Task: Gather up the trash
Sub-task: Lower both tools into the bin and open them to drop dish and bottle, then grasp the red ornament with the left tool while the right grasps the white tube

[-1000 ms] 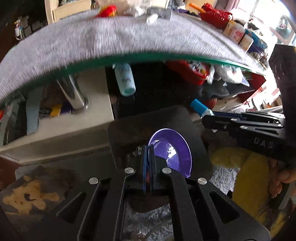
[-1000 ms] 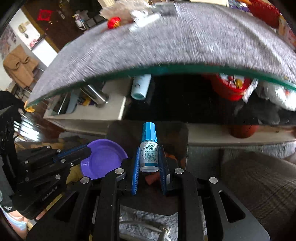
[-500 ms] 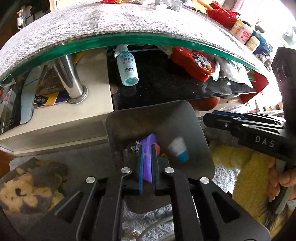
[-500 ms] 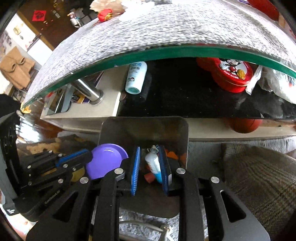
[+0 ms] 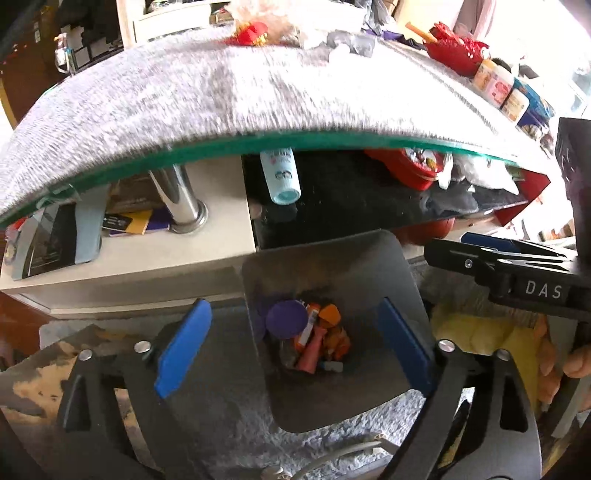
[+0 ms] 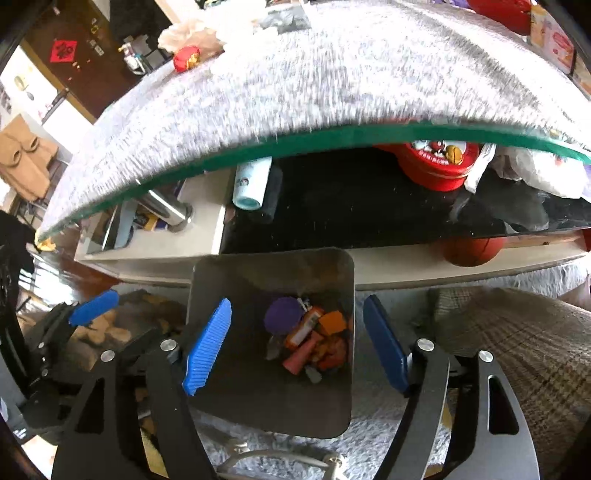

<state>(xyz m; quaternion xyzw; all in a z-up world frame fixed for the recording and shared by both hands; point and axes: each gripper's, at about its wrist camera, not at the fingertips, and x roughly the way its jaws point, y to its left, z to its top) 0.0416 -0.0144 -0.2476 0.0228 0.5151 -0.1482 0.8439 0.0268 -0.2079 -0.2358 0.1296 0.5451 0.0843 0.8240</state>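
Observation:
A dark square trash bin [image 5: 369,258] stands on the floor below the table edge; it also shows in the right wrist view [image 6: 273,262]. Inside lie a purple plate [image 5: 287,319], orange and pink scraps [image 5: 325,343] and other small trash; the plate also shows in the right wrist view [image 6: 283,316]. My left gripper [image 5: 293,349] is open and empty above the bin. My right gripper [image 6: 295,345] is open and empty above the bin too. The right gripper also shows at the right of the left wrist view [image 5: 517,266].
A glass table with a grey cloth [image 5: 258,92] overhangs the bin. On the cloth's far side lie a red item [image 6: 186,58] and crumpled paper [image 6: 192,33]. A lower shelf holds a pale blue bottle [image 5: 280,177] and a red tin [image 6: 439,162]. A chrome leg [image 5: 181,206] stands at left.
My left gripper opened and the purple plate dropped into the bin. My right gripper opened and the small blue-capped bottle fell in. Both grippers rose a little.

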